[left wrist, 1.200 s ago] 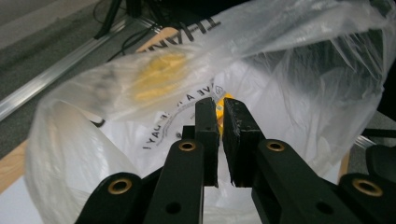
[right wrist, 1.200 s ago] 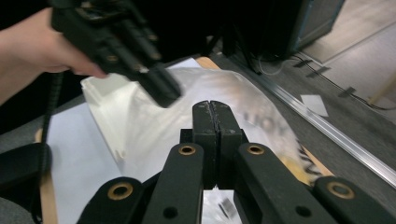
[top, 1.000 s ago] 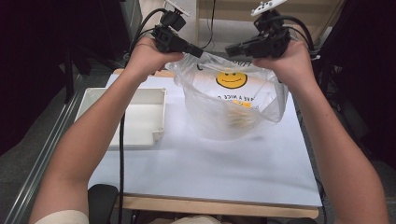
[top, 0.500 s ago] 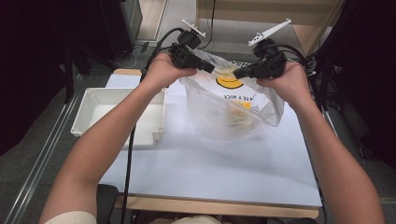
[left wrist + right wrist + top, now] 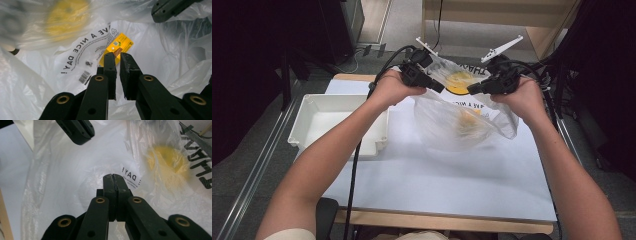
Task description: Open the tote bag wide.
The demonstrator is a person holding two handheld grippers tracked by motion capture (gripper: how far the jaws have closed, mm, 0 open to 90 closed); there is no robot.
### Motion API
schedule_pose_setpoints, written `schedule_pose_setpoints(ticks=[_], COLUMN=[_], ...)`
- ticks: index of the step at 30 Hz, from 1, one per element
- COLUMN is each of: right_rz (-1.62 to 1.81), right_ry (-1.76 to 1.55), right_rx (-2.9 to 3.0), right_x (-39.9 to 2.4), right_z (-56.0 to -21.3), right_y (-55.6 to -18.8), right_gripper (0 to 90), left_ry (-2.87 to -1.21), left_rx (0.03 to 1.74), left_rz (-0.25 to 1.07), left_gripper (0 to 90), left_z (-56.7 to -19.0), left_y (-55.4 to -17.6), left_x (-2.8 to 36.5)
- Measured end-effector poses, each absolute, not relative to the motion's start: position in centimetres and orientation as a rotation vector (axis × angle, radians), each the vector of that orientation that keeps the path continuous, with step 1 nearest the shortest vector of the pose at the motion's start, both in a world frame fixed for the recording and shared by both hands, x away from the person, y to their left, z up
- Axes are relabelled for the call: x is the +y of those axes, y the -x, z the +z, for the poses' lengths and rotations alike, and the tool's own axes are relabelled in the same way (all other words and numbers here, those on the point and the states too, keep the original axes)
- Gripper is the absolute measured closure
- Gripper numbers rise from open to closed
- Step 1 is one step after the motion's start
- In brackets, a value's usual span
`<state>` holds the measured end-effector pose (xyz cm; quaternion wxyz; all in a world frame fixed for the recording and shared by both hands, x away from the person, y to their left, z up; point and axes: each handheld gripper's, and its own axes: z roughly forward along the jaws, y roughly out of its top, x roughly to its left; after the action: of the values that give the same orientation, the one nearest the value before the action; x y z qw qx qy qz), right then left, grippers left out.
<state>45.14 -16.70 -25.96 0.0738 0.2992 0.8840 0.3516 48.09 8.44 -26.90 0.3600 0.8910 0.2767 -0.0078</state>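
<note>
A clear plastic bag [image 5: 447, 132] printed with a yellow smiley and "HAVE A NICE DAY!" is stretched open between my two grippers, its bottom resting on the white table [image 5: 437, 185]. My left gripper [image 5: 439, 89] holds the left rim; in the left gripper view [image 5: 118, 56] a narrow slit remains between its jaws. My right gripper [image 5: 472, 91] pinches the right rim, and its jaws [image 5: 113, 177] are pressed together. Inside the bag lies a yellow packet [image 5: 122, 45], seen through the film in the high view [image 5: 468, 119]. The opposite gripper's jaw tips appear across the bag mouth in each gripper view.
A white plastic tray [image 5: 307, 112] stands on the table's left side, beside my left forearm. A wooden shelf unit [image 5: 492, 15] stands beyond the table's far edge. Black cables trail from both grippers. Bare tabletop lies in front of the bag.
Both hands have come down and toward the far edge with the bag, which now slumps lower on the table. The tray has not moved.
</note>
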Motion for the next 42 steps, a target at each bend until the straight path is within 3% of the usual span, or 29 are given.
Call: schedule_pose_setpoints(ticks=[22, 27, 42], right_rz=[1.018, 1.041, 1.059], right_ry=[-1.091, -1.133, -1.167], right_rx=[2.538, 2.504, 2.388], right_x=[-20.7, -21.5, -22.3], right_z=[-31.3, -32.1, -35.3], right_y=[-46.5, -46.6, -46.3], right_gripper=[90.0, 90.0, 87.5], left_ry=[-2.307, -2.337, -2.215], left_rx=[0.782, 0.792, 0.952], left_rz=[-0.053, 0.018, 0.138], left_gripper=[82.2, 81.7, 78.8], left_z=[-32.2, -32.9, -35.9], left_y=[-48.3, -48.2, -48.6], left_x=[7.7, 7.2, 7.7])
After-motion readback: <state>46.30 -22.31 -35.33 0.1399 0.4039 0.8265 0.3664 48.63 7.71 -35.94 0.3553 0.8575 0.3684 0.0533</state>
